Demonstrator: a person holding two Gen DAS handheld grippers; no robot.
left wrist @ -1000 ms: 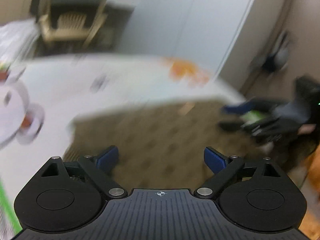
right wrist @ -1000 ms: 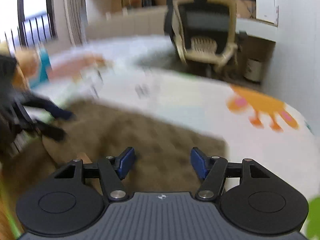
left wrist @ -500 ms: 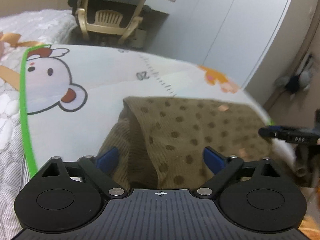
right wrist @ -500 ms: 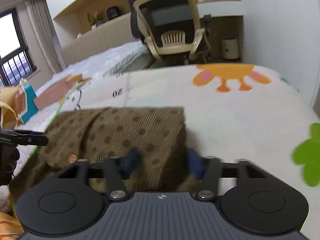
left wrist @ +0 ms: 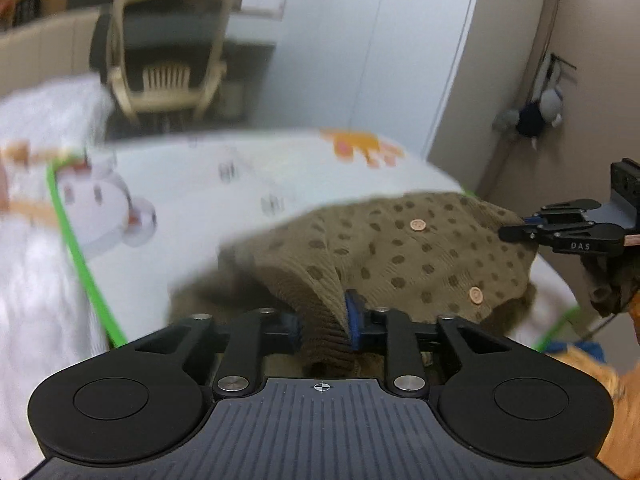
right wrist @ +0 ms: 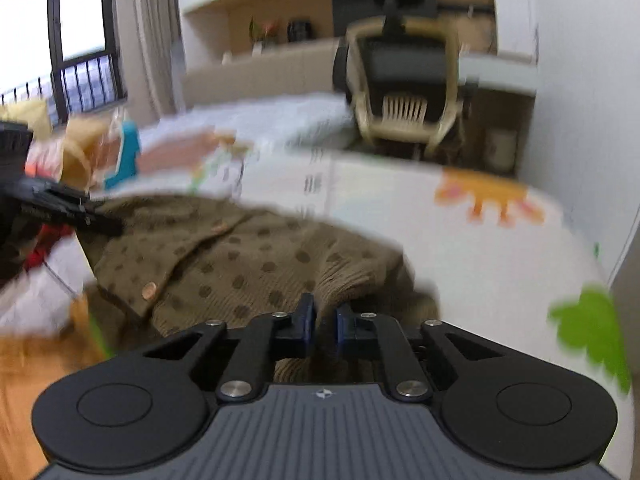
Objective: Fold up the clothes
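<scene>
A white play mat (left wrist: 224,200) printed with cartoon animals is spread below a beige chair (left wrist: 160,76). On the mat, nearer than the chair, a ribbed olive dotted cardigan (left wrist: 400,248) is lifted, pinched at its hem by both the left gripper (left wrist: 324,322) and the right gripper (right wrist: 323,322).

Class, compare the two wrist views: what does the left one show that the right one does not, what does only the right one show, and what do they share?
Only the left: a plush toy hanging on the wall, a rabbit print.
Only the right: a window, a green print, a teal item.
Both: the cardigan, pinched by the left gripper and the right gripper, the chair, the orange print.
</scene>
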